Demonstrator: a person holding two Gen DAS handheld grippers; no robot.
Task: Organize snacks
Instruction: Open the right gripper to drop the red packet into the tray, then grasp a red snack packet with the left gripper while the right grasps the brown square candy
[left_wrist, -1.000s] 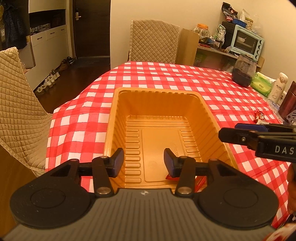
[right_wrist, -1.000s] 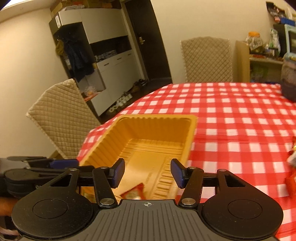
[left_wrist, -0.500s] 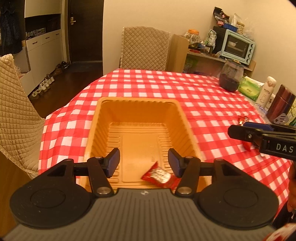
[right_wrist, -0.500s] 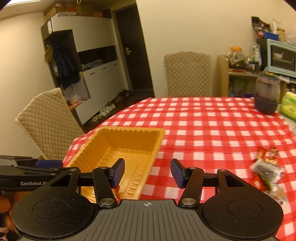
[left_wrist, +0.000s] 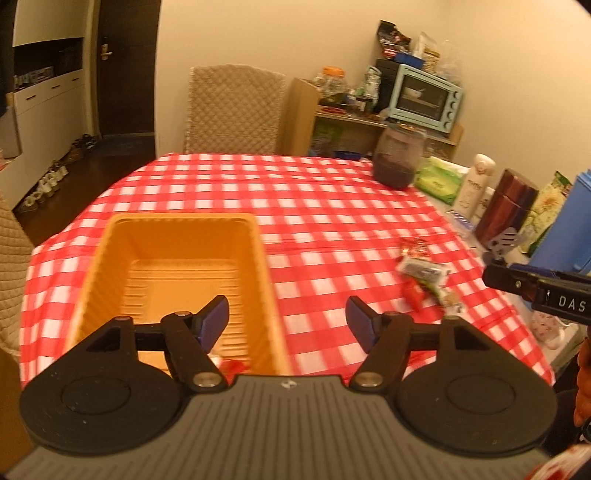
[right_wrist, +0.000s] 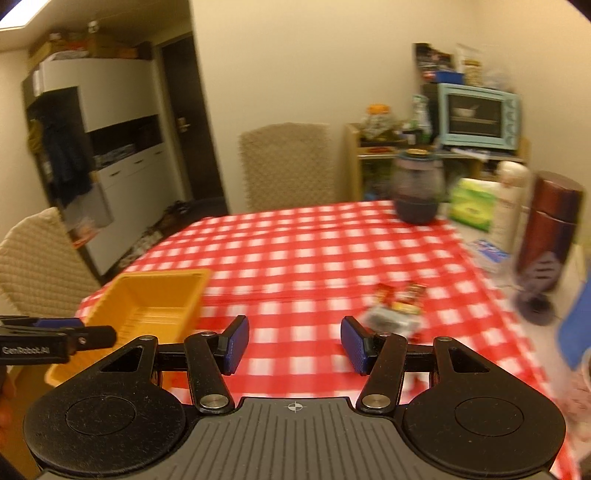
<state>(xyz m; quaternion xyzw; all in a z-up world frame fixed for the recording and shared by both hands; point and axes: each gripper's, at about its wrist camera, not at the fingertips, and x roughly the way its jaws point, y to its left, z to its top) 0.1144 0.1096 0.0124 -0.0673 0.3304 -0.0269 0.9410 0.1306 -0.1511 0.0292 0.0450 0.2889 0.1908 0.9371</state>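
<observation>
An orange plastic tray sits on the red-checked tablecloth at the near left; it also shows in the right wrist view. A red snack packet lies in its near end, mostly hidden by my left gripper. A small pile of snack packets lies on the cloth to the right, also in the right wrist view. My left gripper is open and empty above the tray's right rim. My right gripper is open and empty, short of the pile.
A dark jar, green tissue pack, white bottle, dark red flask and blue box line the table's right side. Quilted chairs stand at the far end and left.
Both grippers have swung to the right, away from the tray toward the snack pile, and their jaws have opened wider. The red packet stays in the tray.
</observation>
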